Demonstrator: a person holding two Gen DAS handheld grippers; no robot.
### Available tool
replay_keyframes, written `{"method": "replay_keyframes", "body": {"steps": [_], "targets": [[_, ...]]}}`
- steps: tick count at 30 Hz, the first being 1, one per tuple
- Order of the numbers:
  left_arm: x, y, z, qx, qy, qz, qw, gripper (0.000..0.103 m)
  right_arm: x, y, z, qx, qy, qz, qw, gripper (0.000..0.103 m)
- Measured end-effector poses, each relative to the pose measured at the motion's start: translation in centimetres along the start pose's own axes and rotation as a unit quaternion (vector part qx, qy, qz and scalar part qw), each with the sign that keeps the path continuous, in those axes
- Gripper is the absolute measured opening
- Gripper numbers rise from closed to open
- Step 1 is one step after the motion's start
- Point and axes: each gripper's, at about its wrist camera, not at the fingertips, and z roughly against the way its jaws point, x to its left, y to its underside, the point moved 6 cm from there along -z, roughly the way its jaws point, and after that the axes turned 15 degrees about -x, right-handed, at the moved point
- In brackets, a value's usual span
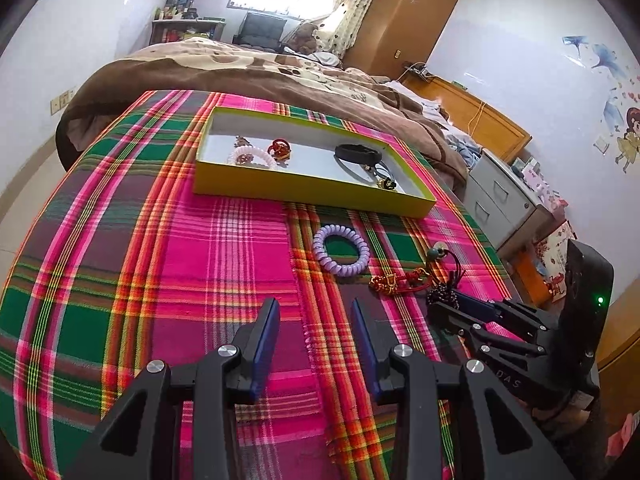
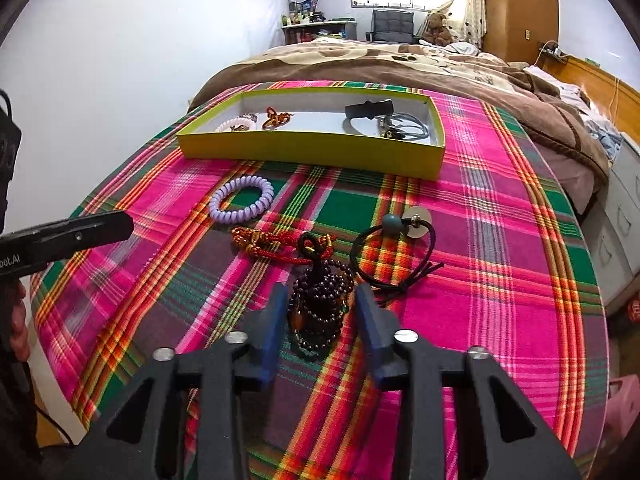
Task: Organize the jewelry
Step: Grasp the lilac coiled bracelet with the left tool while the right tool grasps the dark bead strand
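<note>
A dark bead bracelet lies bunched on the plaid cloth, and my right gripper is shut on it, one blue pad against each side. Just beyond lie a red knotted cord, a black hair tie with a teal bead and a purple coil hair tie. Further back stands the yellow box holding a white coil band, a red-orange piece, a black band and grey ties. My left gripper hovers open over bare cloth, left of the right gripper, with the purple coil hair tie ahead of it.
The plaid cloth covers the foot of a bed with a brown blanket behind the box. Grey drawers and a wooden unit stand to the right. The cloth's edge drops away on the left.
</note>
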Motion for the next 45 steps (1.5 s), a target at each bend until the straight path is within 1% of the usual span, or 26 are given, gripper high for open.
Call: {"method": "replay_keyframes", "body": {"steps": [2,5,9,13,14,16,20,23,26,29,32,33,35,38,40,43,45], "targets": [[-0.2,-0.1,-0.3,0.001,-0.002,-0.003,1.0000,0.036,-0.2,0.0,0.2,-0.003,0.004,-0.001,1.000,0.024],[-0.5,-0.4,-0.8,0.004,-0.001,-0.003,1.0000,0.036,-0.6,0.1,0.4,-0.007,0.002,-0.007,1.000,0.015],[-0.7,-0.9,-1.8,0.011,-0.007,-0.006,0.9999,0.036,-1.1,0.0,0.9,-0.017,-0.004,-0.015,1.000,0.011],[-1.5,-1.5,-3.3,0.020,0.000,-0.016,0.9997,0.036,-1.4,-0.1,1.2,-0.022,-0.008,-0.025,0.999,0.011],[-1.6,-1.6,-3.7,0.022,-0.008,-0.019,0.9995,0.036,-1.5,-0.1,1.3,-0.023,-0.011,-0.027,0.999,0.011],[-2.0,-1.9,-4.5,0.022,-0.022,-0.043,0.9986,0.036,-1.5,-0.2,1.5,-0.025,-0.015,-0.029,0.999,0.011],[-2.4,-1.7,-6.3,0.039,-0.028,-0.049,0.9976,0.036,-1.8,-0.3,2.0,-0.037,-0.023,-0.040,0.998,0.011],[-2.4,-1.4,-7.2,0.046,-0.044,-0.068,0.9956,0.036,-2.0,-0.5,2.3,-0.043,-0.028,-0.047,0.998,0.011],[-2.2,-0.8,-8.0,0.058,-0.053,-0.072,0.9943,0.037,-2.1,-0.7,2.7,-0.049,-0.028,-0.048,0.997,0.011],[-2.3,-1.0,-8.1,0.051,-0.066,-0.094,0.9921,0.036,-2.3,-1.0,3.1,-0.057,-0.030,-0.052,0.997,0.011],[-2.3,-1.1,-8.5,0.055,-0.068,-0.097,0.9914,0.036,-2.3,-1.5,3.4,-0.064,-0.029,-0.051,0.996,0.011],[-2.0,-1.0,-8.8,0.062,-0.084,-0.103,0.9891,0.036,-2.3,-1.6,3.4,-0.065,-0.030,-0.051,0.996,0.011],[-2.0,-1.1,-9.1,0.060,-0.099,-0.124,0.9855,0.036,-2.4,-1.8,3.5,-0.067,-0.028,-0.051,0.996,0.011],[-2.4,-0.9,-9.1,0.057,-0.103,-0.143,0.9826,0.037,-2.5,-1.9,3.5,-0.069,-0.027,-0.053,0.996,0.011],[-2.2,-1.0,-9.2,0.057,-0.101,-0.140,0.9834,0.036,-2.6,-1.9,3.4,-0.068,-0.025,-0.055,0.996,0.011],[-2.1,-1.0,-9.0,0.055,-0.104,-0.144,0.9826,0.029,-2.7,-2.0,3.3,-0.068,-0.025,-0.057,0.996,0.011],[-2.1,-1.0,-8.9,0.055,-0.105,-0.147,0.9820,0.019,-2.7,-2.0,3.3,-0.068,-0.025,-0.057,0.996,0.011]]}}
